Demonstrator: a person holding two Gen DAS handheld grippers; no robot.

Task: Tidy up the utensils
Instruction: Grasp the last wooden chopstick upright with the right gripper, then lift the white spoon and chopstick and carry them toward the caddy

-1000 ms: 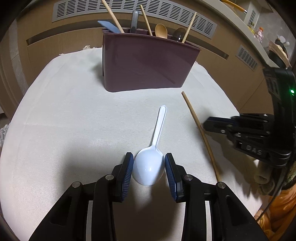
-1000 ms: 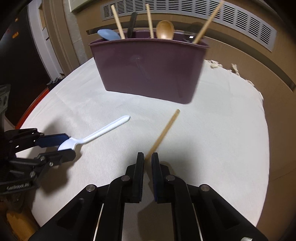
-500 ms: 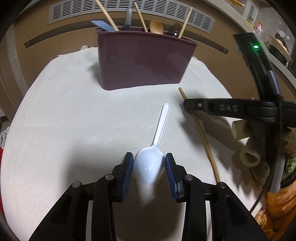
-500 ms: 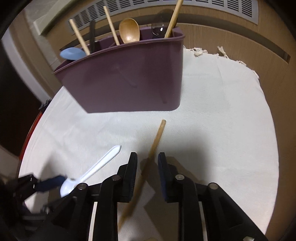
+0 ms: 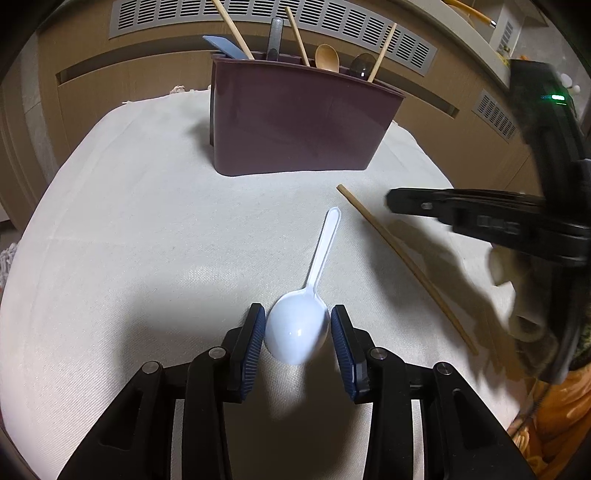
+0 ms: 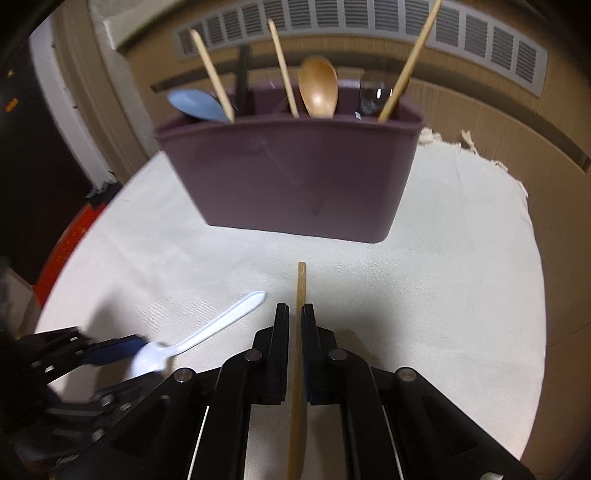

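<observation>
A white plastic spoon point(image 5: 297, 332) lies on the cream cloth point(image 5: 129, 240), handle pointing away toward the maroon utensil holder point(image 5: 295, 129). My left gripper point(image 5: 297, 334) straddles its bowl; the jaws are opening, with a thin gap at the right pad. A wooden chopstick point(image 6: 300, 295) runs lengthwise between the pads of my right gripper point(image 6: 295, 317), which is shut on it. The left wrist view shows the chopstick point(image 5: 402, 258) slanting to the right of the spoon, with the right gripper point(image 5: 395, 201) over it. The holder point(image 6: 295, 177) stands close ahead of the chopstick's tip.
The holder contains several utensils: wooden sticks point(image 6: 212, 74), a wooden spoon point(image 6: 318, 86), a blue spoon point(image 6: 194, 105) and dark handles. A wooden wall with vent grilles point(image 5: 295, 22) stands behind it. The cloth's edge drops off on the left point(image 6: 74, 251). Orange fabric point(image 5: 554, 424) lies at the right.
My right gripper opened around the chopstick, then shut on it and turned straight toward the holder. The left gripper stays at the spoon bowl, its pads slightly wider apart.
</observation>
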